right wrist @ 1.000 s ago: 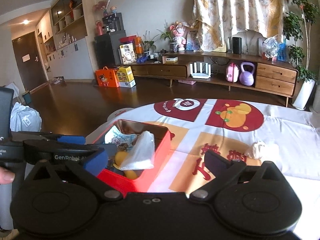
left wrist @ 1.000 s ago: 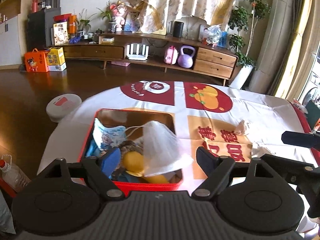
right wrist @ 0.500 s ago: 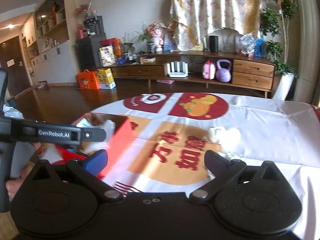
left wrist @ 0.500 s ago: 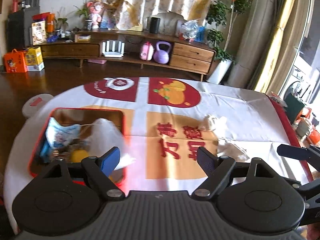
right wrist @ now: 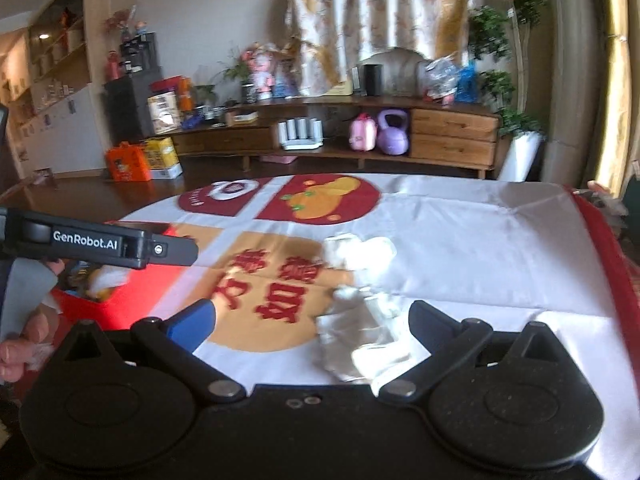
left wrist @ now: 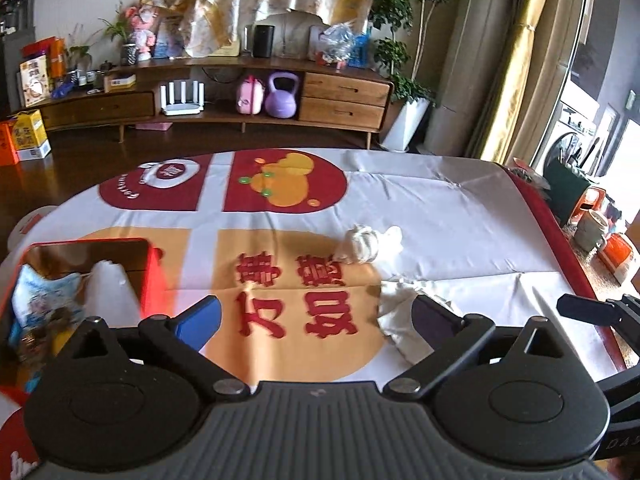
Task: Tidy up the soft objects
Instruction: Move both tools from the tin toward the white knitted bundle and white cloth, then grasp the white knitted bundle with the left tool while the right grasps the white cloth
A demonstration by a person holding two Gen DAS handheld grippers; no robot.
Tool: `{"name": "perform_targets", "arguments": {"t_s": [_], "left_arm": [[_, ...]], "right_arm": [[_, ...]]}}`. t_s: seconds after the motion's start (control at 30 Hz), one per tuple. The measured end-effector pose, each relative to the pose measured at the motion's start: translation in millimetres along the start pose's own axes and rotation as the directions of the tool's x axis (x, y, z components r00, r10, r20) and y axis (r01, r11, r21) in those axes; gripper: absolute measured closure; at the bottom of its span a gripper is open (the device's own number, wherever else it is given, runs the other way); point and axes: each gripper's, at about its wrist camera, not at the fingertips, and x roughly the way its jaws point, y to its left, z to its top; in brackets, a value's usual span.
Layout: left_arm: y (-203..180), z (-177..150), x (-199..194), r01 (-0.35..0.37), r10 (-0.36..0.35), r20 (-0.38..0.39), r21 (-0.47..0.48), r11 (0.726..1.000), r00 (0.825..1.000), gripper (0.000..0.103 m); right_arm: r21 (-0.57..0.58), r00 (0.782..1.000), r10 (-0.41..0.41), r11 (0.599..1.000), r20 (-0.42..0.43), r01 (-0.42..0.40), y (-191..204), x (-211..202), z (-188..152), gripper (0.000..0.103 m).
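left gripper (left wrist: pixel 316 316) jaws just spread wide, nothing between them; right gripper (right wrist: pixel 312 316) gapes wide too, empty. nearest, a crumpled white cloth (right wrist: pixel 360 336) lies loose on the tablecloth (left wrist: pixel 460 220), light and floppy, so pinch a raised fold. beyond it, a second white bundle (left wrist: pixel 362 245). the red box (left wrist: pixel 150 276) sits left.

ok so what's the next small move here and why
Probably ease the right gripper forward and down onto the nearer white crumpled cloth, then close. Both grippers stand open and empty; the left gripper's jaws have just been opening. Two white bundles lie loose on the tablecloth, while the red box already holds other soft items.
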Motion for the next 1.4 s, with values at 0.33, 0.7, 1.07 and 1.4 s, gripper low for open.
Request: {"name": "perform_targets", "arguments": {"t_s": [0.33, 0.7, 1.07, 1.4], "left_arm": [[-33.0, 18.7, 50.3, 0.015, -0.014, -0.014, 0.051, 0.999, 1.000, 0.001], [-54.8, 37.1, 115.4, -0.008, 0.014, -0.062, 0.100, 0.995, 0.998, 0.001], [-61.0, 45.0, 174.4, -0.008, 0.017, -0.080, 0.111, 0.994, 0.997, 0.001], [-63.3, 38.9, 217.9, -0.018, 0.032, -0.126, 0.111, 0.994, 0.992, 0.001]], "right_arm": [[0.040, 0.999, -0.015, 0.999, -0.049, 0.017, -32.4, 23.5, -5.1, 0.000], [0.007, 0.994, -0.002, 1.000, -0.112, 0.003, -42.4, 58.7, -11.9, 0.000], [0.006, 0.987, 0.027, 1.000, -0.157, -0.027, -45.2, 96.6, -14.4, 0.004], [-0.004, 0.977, 0.021, 1.000, -0.210, -0.022, -46.1, 123.9, -21.6, 0.015]]}}
